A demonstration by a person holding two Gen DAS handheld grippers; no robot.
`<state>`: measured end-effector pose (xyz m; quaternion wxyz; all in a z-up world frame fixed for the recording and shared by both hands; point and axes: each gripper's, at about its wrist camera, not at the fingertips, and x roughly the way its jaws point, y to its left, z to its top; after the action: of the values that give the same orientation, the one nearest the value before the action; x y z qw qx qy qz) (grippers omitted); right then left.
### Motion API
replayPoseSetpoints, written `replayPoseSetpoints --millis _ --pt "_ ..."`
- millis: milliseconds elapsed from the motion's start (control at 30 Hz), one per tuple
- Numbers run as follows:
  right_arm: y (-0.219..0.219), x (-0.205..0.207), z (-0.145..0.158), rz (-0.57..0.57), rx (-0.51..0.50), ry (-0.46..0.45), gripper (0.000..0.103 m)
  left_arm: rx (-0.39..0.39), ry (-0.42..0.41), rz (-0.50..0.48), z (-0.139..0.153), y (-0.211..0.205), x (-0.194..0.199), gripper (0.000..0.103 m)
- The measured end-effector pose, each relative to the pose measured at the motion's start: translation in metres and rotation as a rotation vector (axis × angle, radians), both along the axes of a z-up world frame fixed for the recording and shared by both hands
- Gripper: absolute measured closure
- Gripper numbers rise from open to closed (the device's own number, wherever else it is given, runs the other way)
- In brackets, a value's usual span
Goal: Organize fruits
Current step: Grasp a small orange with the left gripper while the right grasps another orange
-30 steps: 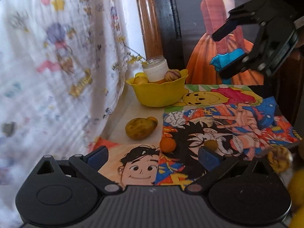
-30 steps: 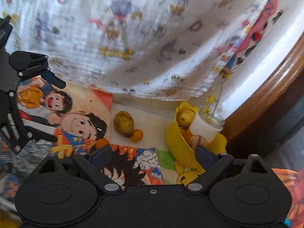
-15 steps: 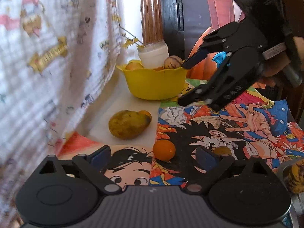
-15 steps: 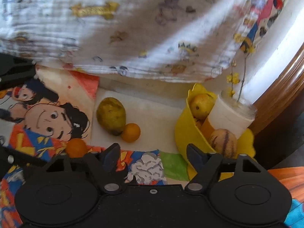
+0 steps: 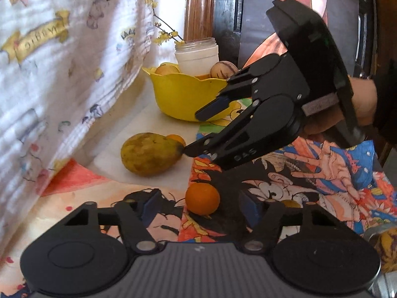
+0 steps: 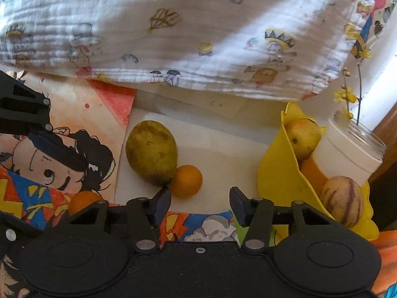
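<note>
A yellow bowl [image 5: 183, 96] at the back holds a white jar [image 5: 196, 58], a yellow fruit [image 5: 166, 69] and a striped fruit [image 5: 223, 69]. A green-brown mango [image 5: 148, 157] lies on the table with a small orange [image 5: 176, 139] touching it behind. Another orange [image 5: 202, 198] lies between my open left gripper's [image 5: 201, 206] fingers. My right gripper [image 6: 200, 203] is open and empty, just short of the small orange [image 6: 186, 180] beside the mango [image 6: 151, 151]. In the left wrist view the right gripper [image 5: 192, 131] hangs over the mango's right end.
A patterned white cloth [image 6: 173, 37] hangs along the table's far side. Cartoon drawings [image 5: 310, 173] cover the table. A small yellowish fruit [image 5: 291, 203] sits by the left gripper's right finger. A speckled yellow fruit [image 5: 387, 243] lies at the right edge. The bowl [image 6: 275, 173] stands right of the oranges.
Both grippers have moved forward and lower. The right gripper has come down toward the small orange and mango. The near orange now lies between the left gripper's fingers.
</note>
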<state>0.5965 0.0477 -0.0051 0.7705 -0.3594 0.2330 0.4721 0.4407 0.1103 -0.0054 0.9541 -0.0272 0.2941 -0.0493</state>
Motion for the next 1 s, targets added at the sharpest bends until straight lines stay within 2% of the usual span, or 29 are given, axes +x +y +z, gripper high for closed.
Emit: replayPoseSetpoints --millis 167,233,367,433,500,600,1000 --pt "0.006 0.006 -0.006 0.028 -0.006 0.003 0.05 -0.043 0.014 -0.009 -0.002 0.003 0.006 0.041" --pt "0.009 0.006 -0.01 0.044 -0.013 0.0 0.05 -0.053 0.024 -0.018 -0.003 0.003 0.008 0.05" --pt "0.016 0.007 -0.015 0.068 -0.006 -0.003 0.05 -0.074 0.038 -0.015 -0.004 0.005 0.011 0.059" --pt "0.018 0.01 -0.015 0.065 0.01 0.011 0.052 -0.091 0.045 -0.005 -0.005 0.008 0.012 0.063" --pt "0.018 0.014 -0.017 0.061 0.022 0.033 0.059 -0.103 0.05 0.004 -0.005 0.01 0.013 0.067" --pt "0.017 0.018 -0.017 0.052 0.048 0.079 0.067 -0.12 0.053 0.006 -0.005 0.012 0.013 0.067" --pt "0.0 0.002 -0.009 -0.026 0.035 0.137 0.069 -0.128 0.085 0.012 0.0 0.012 0.008 0.071"
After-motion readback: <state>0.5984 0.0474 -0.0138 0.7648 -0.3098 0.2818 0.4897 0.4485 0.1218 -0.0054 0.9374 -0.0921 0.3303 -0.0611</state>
